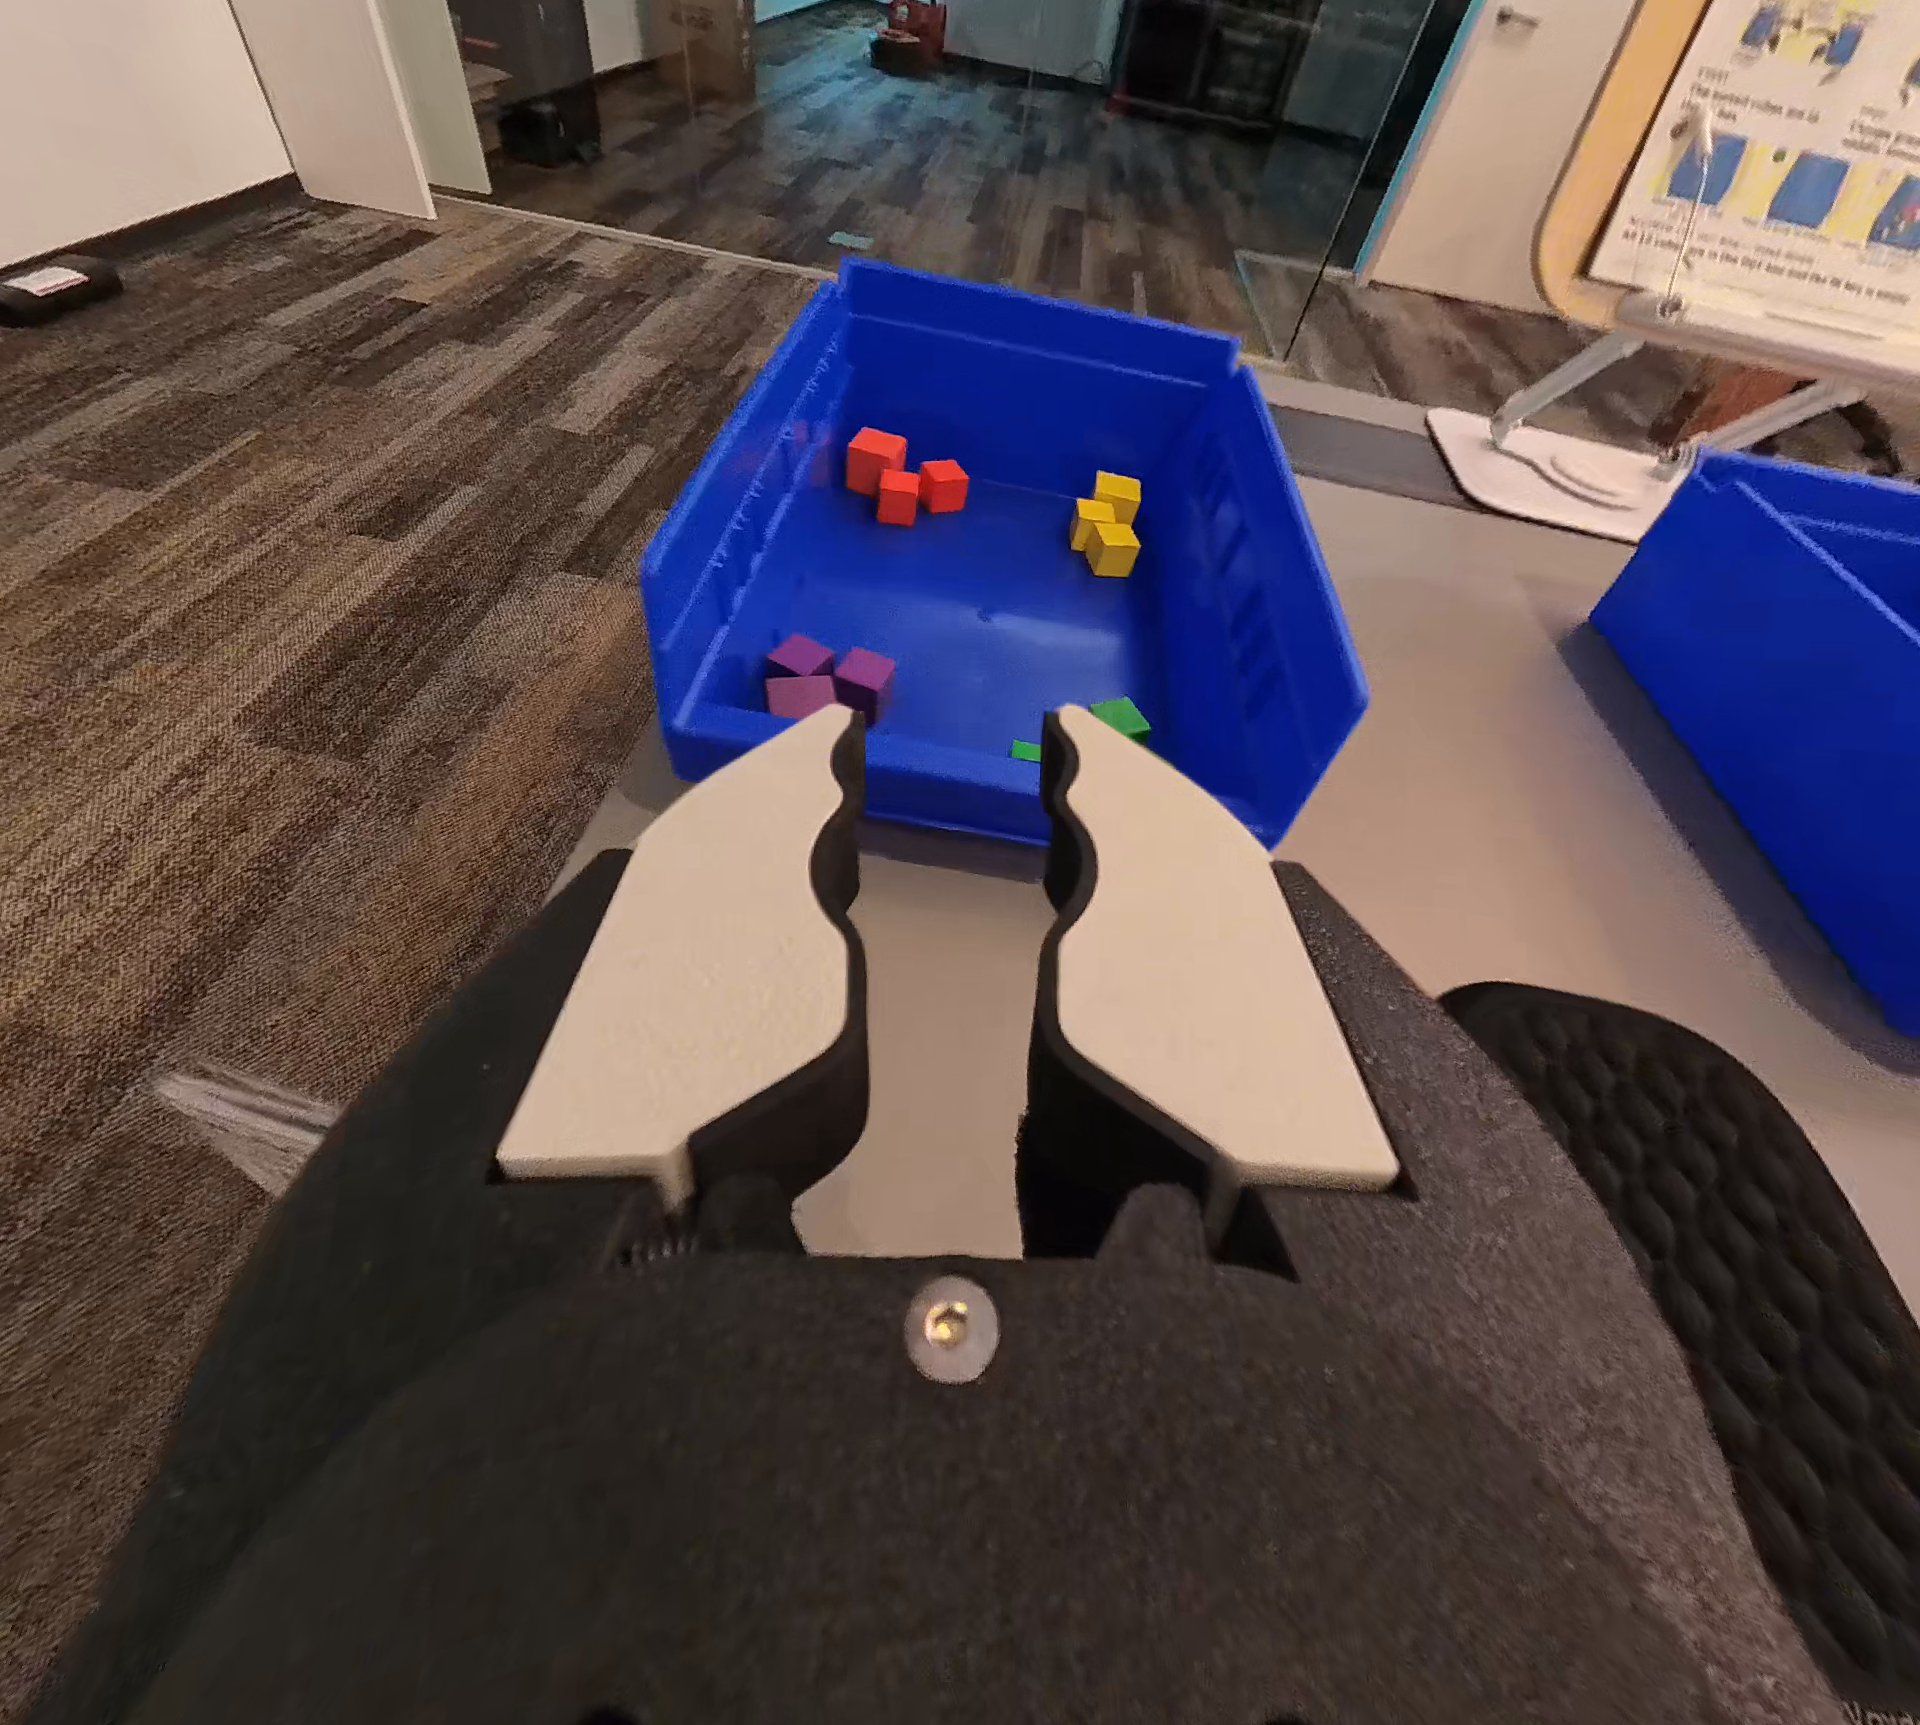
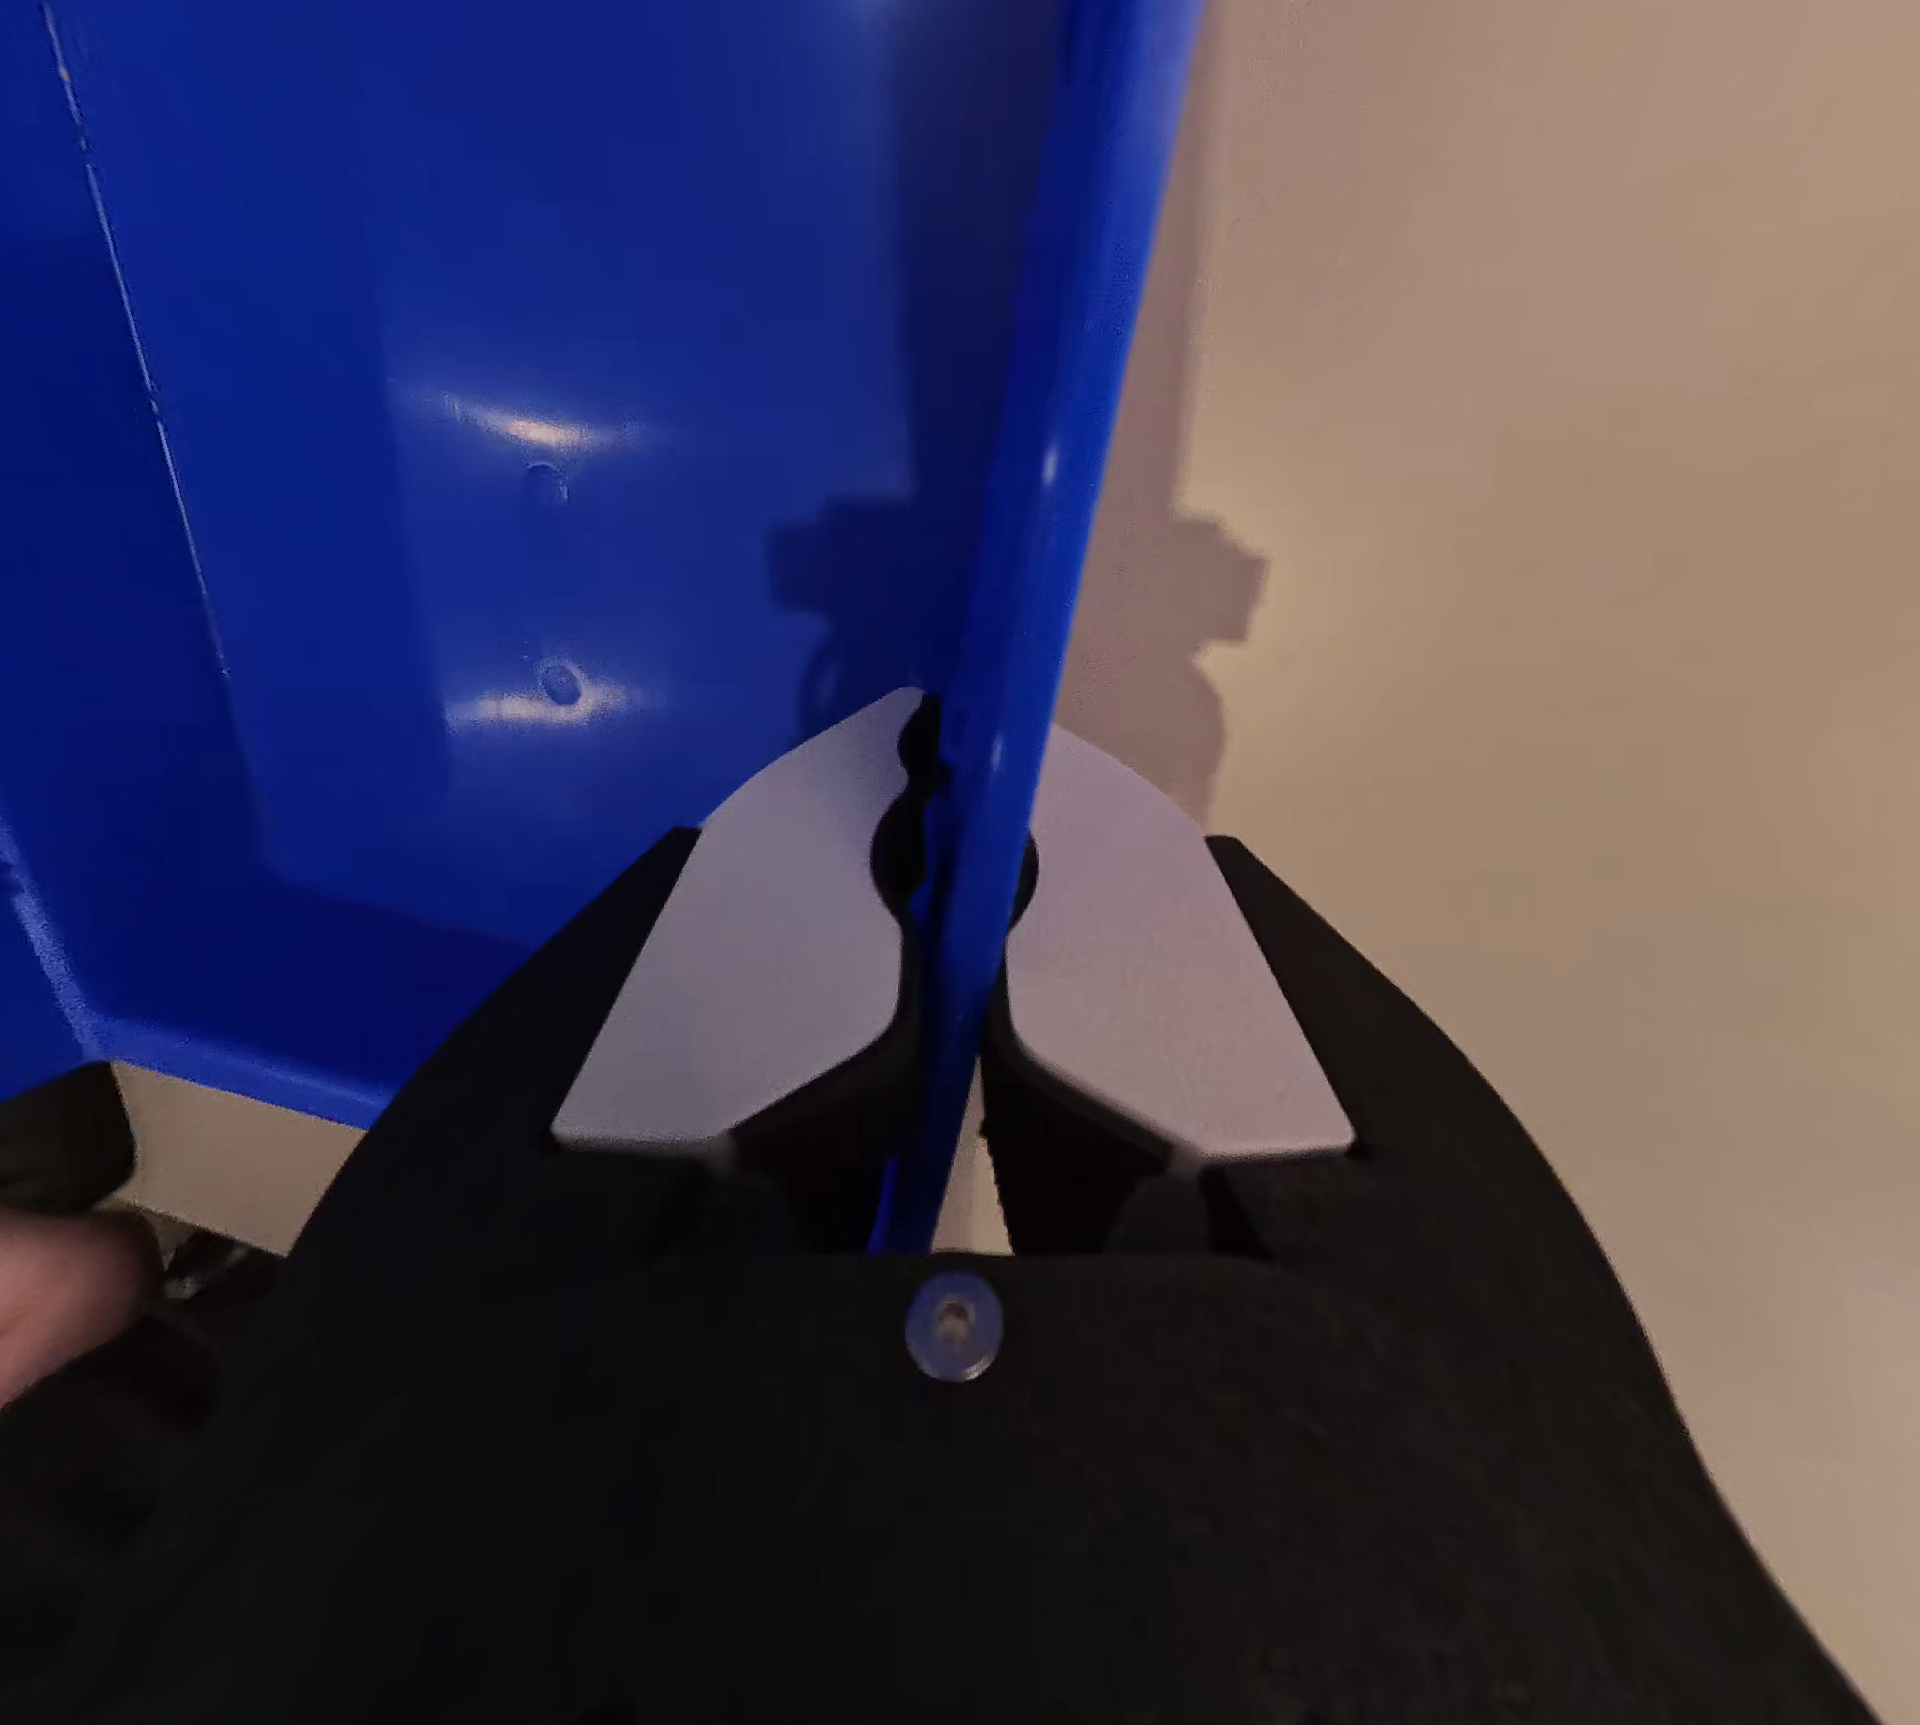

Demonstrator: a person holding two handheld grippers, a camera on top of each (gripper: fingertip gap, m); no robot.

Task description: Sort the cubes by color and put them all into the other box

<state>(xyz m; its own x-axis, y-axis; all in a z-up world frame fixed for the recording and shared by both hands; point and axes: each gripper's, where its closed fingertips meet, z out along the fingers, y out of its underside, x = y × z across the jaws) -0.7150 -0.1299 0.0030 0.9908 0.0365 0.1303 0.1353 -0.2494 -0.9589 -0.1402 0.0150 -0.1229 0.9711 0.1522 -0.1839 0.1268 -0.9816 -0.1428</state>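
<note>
Cubes sorted by colour in one blue plastic bin; right hand-held gripper clamped on the side wall of a second blue plastic bin.

Left wrist view: left hand-held gripper sits centre frame w/ jaws apart, nothing between them, tips just at the near rim of the first bin on the light grey tabletop. Inside: small red wooden cubes upper left of bin floor, yellow cubes upper right, purple cubes lower left, green cubes lower right, partly hidden by the finger. Second bin at right edge of frame. Right wrist view: that bin's inside fills upper left, no cubes visible; its thin wall runs between the fingers, one inside, one outside.
</note>
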